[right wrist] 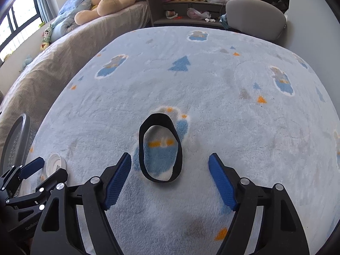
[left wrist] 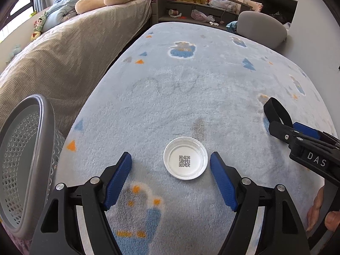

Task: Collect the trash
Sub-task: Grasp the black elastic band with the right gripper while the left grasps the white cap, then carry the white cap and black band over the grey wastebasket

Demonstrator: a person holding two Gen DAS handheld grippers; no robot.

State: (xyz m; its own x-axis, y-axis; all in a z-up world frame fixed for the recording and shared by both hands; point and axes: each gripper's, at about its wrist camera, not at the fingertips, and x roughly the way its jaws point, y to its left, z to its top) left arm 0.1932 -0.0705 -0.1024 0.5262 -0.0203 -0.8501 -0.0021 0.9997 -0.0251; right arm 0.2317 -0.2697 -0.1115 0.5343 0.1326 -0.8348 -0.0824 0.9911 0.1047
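At far left we have the grey perforated wastebasket (left wrist: 25, 161) standing on the pale blue patterned rug (left wrist: 180, 97), beside the bed (left wrist: 63, 59). Next comes our left gripper (left wrist: 170, 162), jaws spread wide and holding nothing, with the white foil-rimmed lid (left wrist: 185, 161) lying flat between the two blue pads, printed code facing up. It sits nearer the right pad than the left, so we judge that we should shift slightly right to centre it, lower until the pads (left wrist: 119, 176) straddle the rim, then close gently, since a thin lid may buckle or slip into the pile.

Further right, our right gripper (right wrist: 170, 162) is likewise released and empty. Its target, the black band loop (right wrist: 160, 147), lies on the rug just ahead, between the finger lines and a little left of centre. We think pinching one side of the loop, with one pad inside the ring, would hold better than squeezing the whole soft hoop. Both pieces then belong in the wastebasket.
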